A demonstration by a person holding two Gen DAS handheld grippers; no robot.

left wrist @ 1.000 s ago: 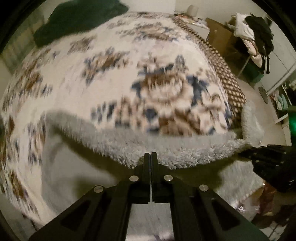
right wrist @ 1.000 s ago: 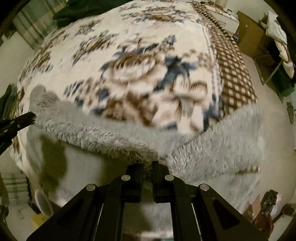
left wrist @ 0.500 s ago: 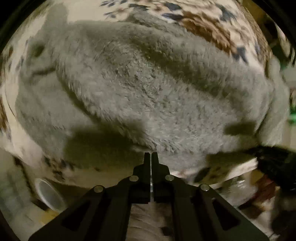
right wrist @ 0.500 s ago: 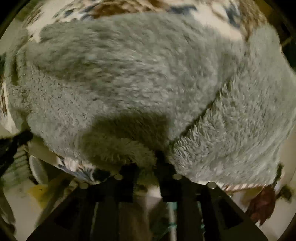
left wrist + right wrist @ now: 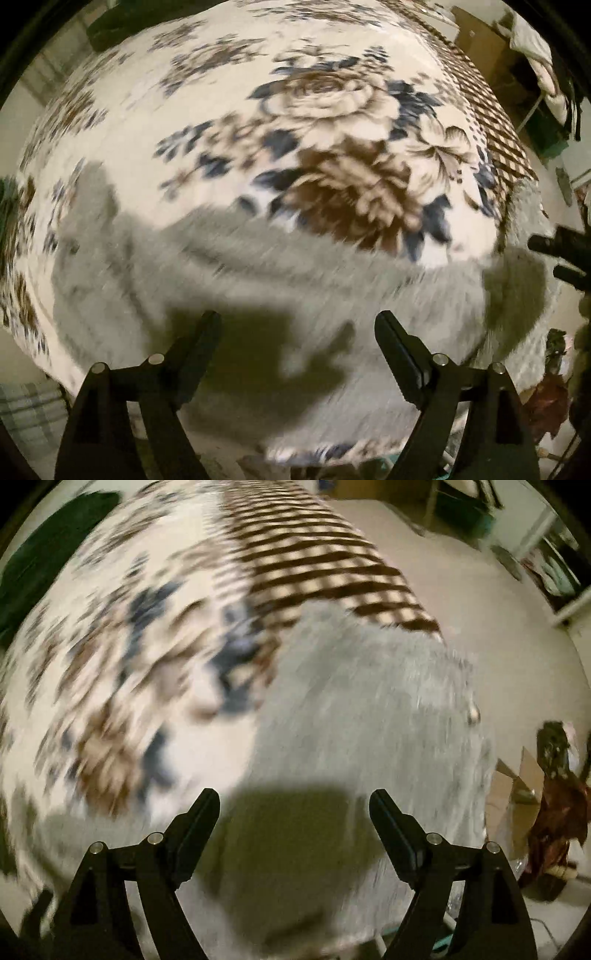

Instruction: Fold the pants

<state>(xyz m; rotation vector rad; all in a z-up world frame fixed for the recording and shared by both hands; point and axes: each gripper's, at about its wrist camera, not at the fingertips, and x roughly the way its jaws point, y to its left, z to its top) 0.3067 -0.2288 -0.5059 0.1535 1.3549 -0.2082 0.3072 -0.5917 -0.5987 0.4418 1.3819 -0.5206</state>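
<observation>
The fluffy grey pants (image 5: 258, 280) lie across the near edge of the bed on a floral blanket (image 5: 332, 122). They also show in the right wrist view (image 5: 362, 709), reaching toward the bed's right side. My left gripper (image 5: 297, 328) is open and empty, just above the pants. My right gripper (image 5: 293, 806) is open and empty over the grey fabric. The right gripper's black tip shows at the right edge of the left wrist view (image 5: 561, 251). Both views are motion-blurred.
The blanket has a brown checked border (image 5: 332, 568) along the bed's right side. A dark green garment (image 5: 40, 557) lies at the far left of the bed. Beige floor (image 5: 498, 635) with a cardboard box (image 5: 517, 786) and clutter lies right of the bed.
Both grippers were shut on the pants' edge, carried it over in a fold, and have now opened and let go. The pants lie on the bed.
</observation>
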